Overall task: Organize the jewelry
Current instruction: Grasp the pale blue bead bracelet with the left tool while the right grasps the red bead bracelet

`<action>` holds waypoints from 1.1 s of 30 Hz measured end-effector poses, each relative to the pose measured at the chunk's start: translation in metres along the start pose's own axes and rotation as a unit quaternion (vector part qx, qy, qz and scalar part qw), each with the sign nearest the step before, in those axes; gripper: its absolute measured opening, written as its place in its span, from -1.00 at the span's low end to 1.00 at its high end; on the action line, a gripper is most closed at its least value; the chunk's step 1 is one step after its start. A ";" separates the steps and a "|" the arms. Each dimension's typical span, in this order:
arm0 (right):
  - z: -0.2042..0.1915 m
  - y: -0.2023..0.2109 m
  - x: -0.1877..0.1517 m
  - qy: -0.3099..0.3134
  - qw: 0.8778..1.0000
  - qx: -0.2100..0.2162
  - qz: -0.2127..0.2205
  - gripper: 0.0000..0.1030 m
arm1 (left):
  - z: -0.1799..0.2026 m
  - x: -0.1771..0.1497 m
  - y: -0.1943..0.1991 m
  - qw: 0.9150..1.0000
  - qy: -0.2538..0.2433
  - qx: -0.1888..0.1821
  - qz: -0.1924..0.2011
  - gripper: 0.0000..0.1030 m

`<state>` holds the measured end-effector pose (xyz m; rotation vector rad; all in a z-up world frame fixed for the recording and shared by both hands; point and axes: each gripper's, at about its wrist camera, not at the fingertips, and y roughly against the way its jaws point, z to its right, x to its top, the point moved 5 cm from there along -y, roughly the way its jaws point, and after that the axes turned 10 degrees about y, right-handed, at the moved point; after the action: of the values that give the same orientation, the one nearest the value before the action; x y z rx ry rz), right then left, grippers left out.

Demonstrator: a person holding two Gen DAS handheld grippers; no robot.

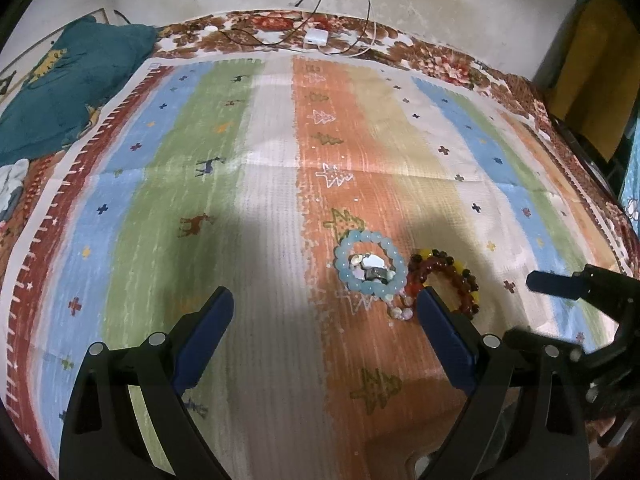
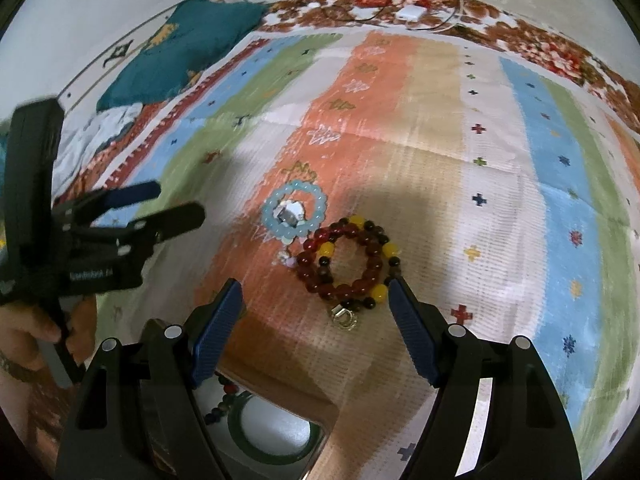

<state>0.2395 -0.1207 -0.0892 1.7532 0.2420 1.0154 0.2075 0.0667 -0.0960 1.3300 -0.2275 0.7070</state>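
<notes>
A pale blue bead bracelet (image 1: 370, 262) lies on the striped mat with small shell pieces and a dark ring (image 1: 374, 270) inside it; it also shows in the right wrist view (image 2: 294, 210). Beside it lies a red, yellow and dark bead bracelet (image 1: 448, 276), seen in the right wrist view (image 2: 350, 264) with a gold charm (image 2: 346, 317). My left gripper (image 1: 326, 300) is open and empty, just short of the bracelets. My right gripper (image 2: 316, 290) is open and empty, its jaws on either side of the red bracelet's near edge.
A box (image 2: 316, 408) at the near edge holds a green bangle (image 2: 276, 440) and a dark bead string (image 2: 222, 398). A teal cloth (image 1: 72, 80) lies at the far left. A white charger with cables (image 1: 316, 36) sits at the back.
</notes>
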 end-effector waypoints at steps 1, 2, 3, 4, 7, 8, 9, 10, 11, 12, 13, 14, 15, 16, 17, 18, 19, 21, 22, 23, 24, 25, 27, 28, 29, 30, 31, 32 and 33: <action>-0.001 -0.002 0.000 0.005 1.000 -0.001 -0.002 0.47 | 0.000 0.001 -0.002 1.000 -0.001 0.001 -0.001 0.77; -0.003 -0.005 0.000 0.013 1.000 -0.003 -0.005 0.47 | 0.000 0.002 -0.004 1.000 -0.002 0.001 -0.002 0.77; -0.004 -0.008 0.000 0.017 1.000 -0.004 -0.006 0.47 | 0.000 0.003 -0.007 1.000 -0.002 0.002 -0.003 0.77; -0.005 -0.010 0.000 0.022 1.000 -0.004 -0.009 0.47 | 0.000 0.003 -0.010 1.000 -0.004 0.002 -0.005 0.77; -0.007 -0.016 0.000 0.032 0.999 -0.003 -0.014 0.47 | -0.002 0.005 -0.017 1.000 -0.006 0.006 -0.010 0.77; -0.007 -0.018 0.000 0.035 0.999 -0.004 -0.016 0.47 | -0.002 0.006 -0.019 1.000 -0.007 0.007 -0.011 0.77; -0.008 -0.020 0.000 0.039 0.999 -0.004 -0.018 0.47 | -0.002 0.007 -0.022 1.000 -0.007 0.007 -0.012 0.77; -0.009 -0.022 0.000 0.042 0.999 -0.005 -0.020 0.47 | -0.002 0.008 -0.024 1.000 -0.008 0.008 -0.012 0.77; -0.010 -0.025 0.001 0.048 0.999 -0.007 -0.022 0.47 | -0.002 0.009 -0.026 1.000 -0.008 0.009 -0.014 0.76; -0.011 -0.027 0.001 0.051 0.998 -0.007 -0.023 0.47 | -0.002 0.010 -0.029 1.000 -0.009 0.010 -0.015 0.76; -0.011 -0.030 0.002 0.055 0.998 -0.006 -0.025 0.47 | -0.002 0.010 -0.031 1.000 -0.010 0.012 -0.016 0.75; -0.012 -0.032 0.002 0.058 0.998 -0.005 -0.027 0.47 | -0.002 0.011 -0.033 1.000 -0.012 0.012 -0.017 0.74; -0.013 -0.033 0.003 0.060 0.998 -0.004 -0.027 0.47 | -0.002 0.012 -0.036 1.000 -0.014 0.014 -0.019 0.74; -0.014 -0.034 0.003 0.063 0.998 -0.003 -0.028 0.47 | -0.001 0.012 -0.039 1.000 -0.015 0.015 -0.020 0.74; -0.014 -0.036 0.003 0.065 0.997 -0.002 -0.028 0.47 | -0.001 0.013 -0.042 0.999 -0.017 0.017 -0.022 0.74; -0.015 -0.038 0.003 0.068 0.997 0.000 -0.029 0.46 | -0.001 0.014 -0.045 0.999 -0.019 0.019 -0.024 0.74; -0.015 -0.040 0.004 0.070 0.997 0.002 -0.031 0.46 | -0.001 0.014 -0.048 0.999 -0.021 0.021 -0.026 0.74; -0.016 -0.044 0.005 0.073 0.997 0.004 -0.033 0.46 | -0.001 0.015 -0.053 0.999 -0.022 0.024 -0.028 0.73; -0.016 -0.046 0.005 0.074 0.997 0.006 -0.035 0.46 | 0.000 0.016 -0.055 0.999 -0.022 0.024 -0.029 0.73; -0.017 -0.047 0.006 0.074 0.997 0.008 -0.037 0.46 | 0.000 0.016 -0.058 0.999 -0.023 0.025 -0.030 0.73; -0.017 -0.048 0.005 0.075 0.996 0.010 -0.038 0.46 | 0.000 0.017 -0.060 0.999 -0.024 0.027 -0.031 0.73; -0.017 -0.050 0.006 0.076 0.996 0.012 -0.039 0.46 | 0.000 0.017 -0.062 0.999 -0.025 0.027 -0.032 0.72; -0.019 -0.052 0.006 0.080 0.996 0.017 -0.041 0.36 | 0.002 0.018 -0.067 0.999 -0.027 0.029 -0.035 0.63; -0.020 -0.054 0.006 0.082 0.996 0.019 -0.044 0.32 | 0.002 0.018 -0.068 0.999 -0.028 0.029 -0.037 0.61; -0.020 -0.056 0.006 0.082 0.995 0.019 -0.046 0.25 | 0.003 0.018 -0.070 0.998 -0.030 0.029 -0.038 0.56; -0.020 -0.057 0.006 0.082 0.995 0.019 -0.049 0.20 | 0.004 0.018 -0.071 0.998 -0.032 0.028 -0.039 0.52; -0.019 -0.058 0.006 0.081 0.995 0.019 -0.050 0.19 | 0.005 0.018 -0.072 0.998 -0.035 0.028 -0.040 0.49; -0.018 -0.059 0.006 0.079 0.995 0.020 -0.050 0.17 | 0.006 0.018 -0.073 0.998 -0.037 0.026 -0.041 0.41; -0.016 -0.060 0.006 0.076 0.996 0.022 -0.050 0.14 | 0.007 0.018 -0.075 0.998 -0.040 0.025 -0.044 0.34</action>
<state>0.2488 -0.0802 -0.1354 1.6879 0.4482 1.0781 0.2666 0.0610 -0.1450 1.4083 -0.2160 0.5898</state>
